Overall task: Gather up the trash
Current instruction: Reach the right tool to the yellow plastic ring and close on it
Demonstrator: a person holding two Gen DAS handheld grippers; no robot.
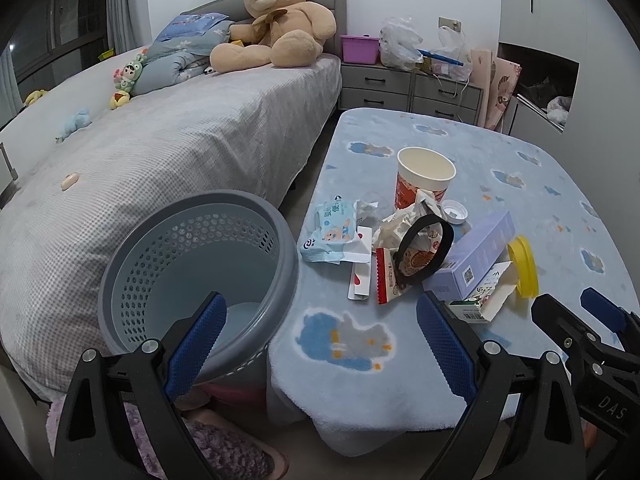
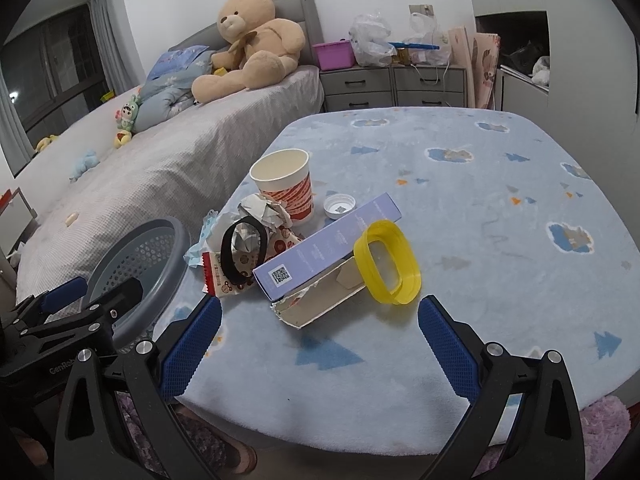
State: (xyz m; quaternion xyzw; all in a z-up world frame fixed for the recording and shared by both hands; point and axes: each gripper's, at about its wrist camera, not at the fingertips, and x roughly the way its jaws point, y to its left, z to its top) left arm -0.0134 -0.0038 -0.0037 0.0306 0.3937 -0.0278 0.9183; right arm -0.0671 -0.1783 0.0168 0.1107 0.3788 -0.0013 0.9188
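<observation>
Ahead of your spread right gripper (image 2: 319,325) lies the purple box (image 2: 326,246), long axis running far-right; left gripper (image 1: 319,322) also spread, bin (image 1: 200,268) by its left jaw.

Two matching tools, left gripper (image 1: 318,346) and right gripper (image 2: 320,346): black angular frames with triangular cut-outs in the arms, silver round screw heads at the joints, and blue pads (image 1: 198,346) with a fine diamond-grid texture on the inner faces of the fingers. White lettering "DAS" printed on the black body of the right one as seen from the left wrist, and "GenRob…", cut off at that point, on the left one as seen from the right wrist
</observation>
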